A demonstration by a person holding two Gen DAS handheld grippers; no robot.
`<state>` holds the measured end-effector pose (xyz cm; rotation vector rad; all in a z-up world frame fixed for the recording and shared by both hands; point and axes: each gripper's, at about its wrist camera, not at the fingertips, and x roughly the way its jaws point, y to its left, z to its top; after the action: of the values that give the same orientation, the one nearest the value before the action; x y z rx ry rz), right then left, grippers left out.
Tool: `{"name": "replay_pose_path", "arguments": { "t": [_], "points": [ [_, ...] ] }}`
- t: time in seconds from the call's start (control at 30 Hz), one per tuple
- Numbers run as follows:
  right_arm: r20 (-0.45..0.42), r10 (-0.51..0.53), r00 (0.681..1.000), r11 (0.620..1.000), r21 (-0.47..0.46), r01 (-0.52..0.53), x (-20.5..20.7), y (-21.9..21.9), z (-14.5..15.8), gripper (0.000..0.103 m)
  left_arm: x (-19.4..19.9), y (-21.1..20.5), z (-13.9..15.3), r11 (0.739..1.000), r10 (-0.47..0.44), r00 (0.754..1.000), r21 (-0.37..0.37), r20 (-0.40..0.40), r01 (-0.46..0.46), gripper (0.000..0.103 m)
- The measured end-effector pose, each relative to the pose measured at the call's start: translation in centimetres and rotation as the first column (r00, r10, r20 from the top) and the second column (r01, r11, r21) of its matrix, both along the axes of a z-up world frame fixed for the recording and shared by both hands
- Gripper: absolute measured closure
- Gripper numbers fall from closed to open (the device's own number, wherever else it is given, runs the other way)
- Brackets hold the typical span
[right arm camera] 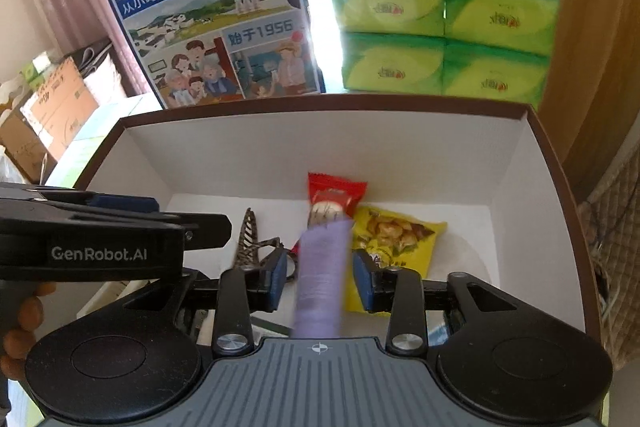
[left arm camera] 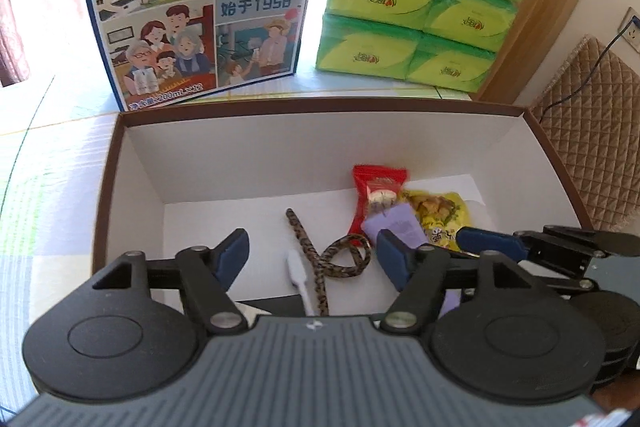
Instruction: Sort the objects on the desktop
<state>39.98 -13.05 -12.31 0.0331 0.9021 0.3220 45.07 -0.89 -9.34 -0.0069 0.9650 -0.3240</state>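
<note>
Here purple packet (right arm camera: 322, 275) blurred between open right jaws, over box (right arm camera: 532, 163).

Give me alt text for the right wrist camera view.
The right gripper, fingers apart, hangs over an open box with a blurred purple packet between them; red snack, yellow snack and patterned cord lie inside.
</note>
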Motion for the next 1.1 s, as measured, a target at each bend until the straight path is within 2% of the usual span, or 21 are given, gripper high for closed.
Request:
{"name": "replay_pose_path", "arguments": {
  "t": [0.07, 0.13, 0.37, 0.43, 0.73, 0.97, 1.1],
  "points": [
    [0.013, -0.001, 1.0, 1.0, 0.0, 0.001, -0.3, -0.1, 0.2, 0.047, -0.1, 0.3, 0.2, 1.0, 0.003, 1.0, 0.0, 0.006, -0.003, 0.033],
    [0.024, -0.002, 1.0, 1.0, 0.002, 0.002, -0.7, -0.2, 0.5, 0.035, -0.4, 0.5, 0.5, 1.0, 0.002, 1.0, 0.009, 0.019, -0.002, 0.026],
    [0.052, 0.042, 0.998, 0.999, -0.035, -0.04, -3.3, -0.5, 1.2, 0.005, -2.2, 1.5, 1.8, 1.0, 0.003, 0.997, 0.027, 0.074, -0.005, 0.017],
    [0.06, 0.048, 0.997, 0.998, -0.044, -0.045, -4.1, -0.6, 1.3, 0.002, -2.9, 1.7, 2.3, 1.0, 0.005, 0.996, 0.029, 0.091, -0.008, 0.014],
    [0.068, -0.004, 0.998, 0.999, -0.034, 0.006, -7.9, -1.8, 2.2, 0.002, -7.1, 2.3, 4.3, 0.997, -0.01, 0.98, 0.081, 0.196, -0.006, 0.003],
    [0.106, -0.05, 0.993, 0.998, -0.032, 0.054, -10.8, -3.0, 3.7, 0.002, -10.6, 3.7, 6.0, 0.998, 0.049, 0.974, 0.028, 0.221, -0.056, 0.001],
    [0.132, -0.085, 0.988, 0.996, -0.016, 0.088, -12.3, -3.6, 4.7, 0.002, -13.0, 4.0, 7.2, 0.996, 0.069, 0.963, 0.03, 0.26, -0.079, 0.001]
  ]
}}
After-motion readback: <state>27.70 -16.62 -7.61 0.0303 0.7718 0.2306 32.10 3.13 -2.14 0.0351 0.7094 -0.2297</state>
